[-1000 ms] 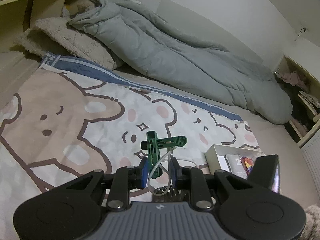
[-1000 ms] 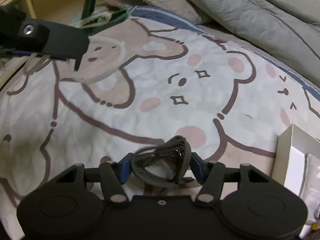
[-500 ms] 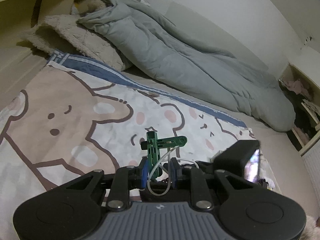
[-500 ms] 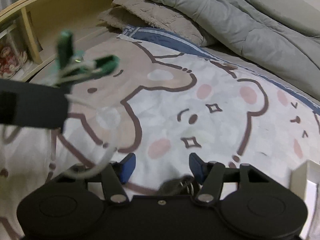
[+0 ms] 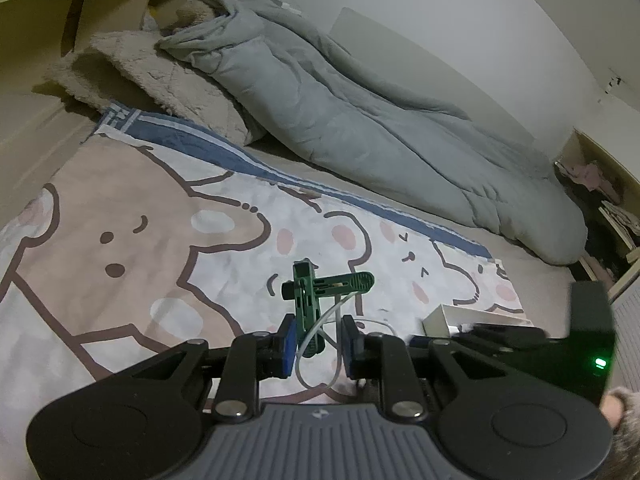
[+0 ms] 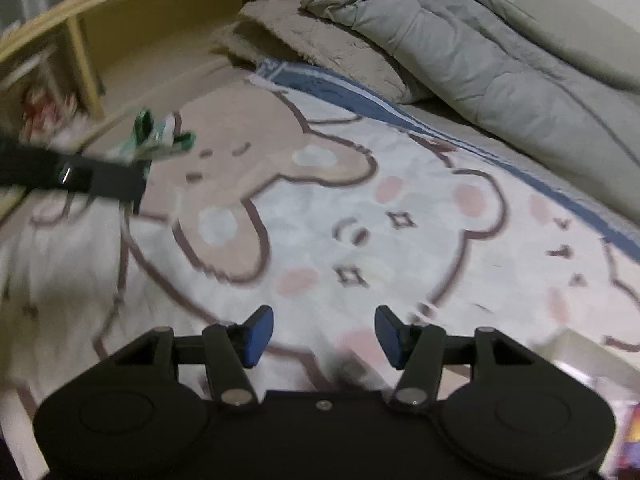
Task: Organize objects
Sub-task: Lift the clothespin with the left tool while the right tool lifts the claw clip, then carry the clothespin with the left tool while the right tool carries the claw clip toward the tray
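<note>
From the left wrist camera, the left gripper (image 5: pixel 318 340) is clenched on a green clothes peg (image 5: pixel 310 300), its blue pads (image 5: pixel 289 340) pressing the peg's lower stem from both sides. The peg stands upright between the fingers, with a second green arm jutting out sideways near its top. A loop of thin white cord (image 5: pixel 320 356) hangs from the peg and curls down between the pads. All of this is held above the bear-print blanket (image 5: pixel 160 240), clear of its surface. Beyond the blanket's blue-striped far edge lies a bunched grey duvet (image 5: pixel 360 120), and a fleecy beige pillow (image 5: pixel 160 76) sits at the blanket's far left corner. At the blanket's right end is a white open box (image 5: pixel 440 316), and nearer the lens there the right gripper's black body (image 5: pixel 580 344) shows a small green light.

From the right wrist camera, which is motion-blurred, the right gripper (image 6: pixel 324 336) is released: its blue pads (image 6: pixel 258 336) stand wide apart with only the blanket (image 6: pixel 360 220) showing between them, and nothing is held. Over the blanket's left side the left gripper (image 6: pixel 132 176) reaches in as a dark bar, with the green peg (image 6: pixel 160 140) sticking up from its tip. A wooden shelf unit (image 6: pixel 88 40) runs behind the blanket's left edge.
</note>
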A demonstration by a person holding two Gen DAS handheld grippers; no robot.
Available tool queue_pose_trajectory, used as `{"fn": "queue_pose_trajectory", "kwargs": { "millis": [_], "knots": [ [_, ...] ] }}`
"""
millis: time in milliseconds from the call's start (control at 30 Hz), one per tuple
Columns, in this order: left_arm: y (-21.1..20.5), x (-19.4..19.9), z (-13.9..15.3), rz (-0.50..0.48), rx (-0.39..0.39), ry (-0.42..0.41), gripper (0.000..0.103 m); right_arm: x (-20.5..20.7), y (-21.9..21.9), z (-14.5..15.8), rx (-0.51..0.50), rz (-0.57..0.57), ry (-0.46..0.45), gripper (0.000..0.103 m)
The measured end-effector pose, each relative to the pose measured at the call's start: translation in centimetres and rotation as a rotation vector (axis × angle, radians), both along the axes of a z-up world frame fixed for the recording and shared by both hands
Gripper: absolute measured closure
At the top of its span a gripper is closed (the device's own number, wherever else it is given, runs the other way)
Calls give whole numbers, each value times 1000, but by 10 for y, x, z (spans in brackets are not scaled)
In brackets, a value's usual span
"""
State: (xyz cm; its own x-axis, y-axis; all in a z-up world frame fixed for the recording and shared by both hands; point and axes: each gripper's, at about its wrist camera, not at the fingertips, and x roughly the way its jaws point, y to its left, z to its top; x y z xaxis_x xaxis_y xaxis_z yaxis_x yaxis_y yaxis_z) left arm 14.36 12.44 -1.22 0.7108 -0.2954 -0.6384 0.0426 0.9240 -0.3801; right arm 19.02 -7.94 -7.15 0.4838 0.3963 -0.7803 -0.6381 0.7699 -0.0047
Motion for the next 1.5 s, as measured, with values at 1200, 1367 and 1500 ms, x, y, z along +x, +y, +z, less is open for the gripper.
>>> {"fn": "queue_pose_trajectory", "kwargs": {
  "millis": [1200,1367,1500],
  "knots": [
    [14,-11,2,20,6,-16,79,-42,48,-12,128,182,-93,79],
    [17,-13,3,15,-1,-17,79,-30,36,-19,84,211,-116,60],
    [18,-15,3,9,2,-18,79,-26,39,-35,-15,319,-159,46]
  ]
}}
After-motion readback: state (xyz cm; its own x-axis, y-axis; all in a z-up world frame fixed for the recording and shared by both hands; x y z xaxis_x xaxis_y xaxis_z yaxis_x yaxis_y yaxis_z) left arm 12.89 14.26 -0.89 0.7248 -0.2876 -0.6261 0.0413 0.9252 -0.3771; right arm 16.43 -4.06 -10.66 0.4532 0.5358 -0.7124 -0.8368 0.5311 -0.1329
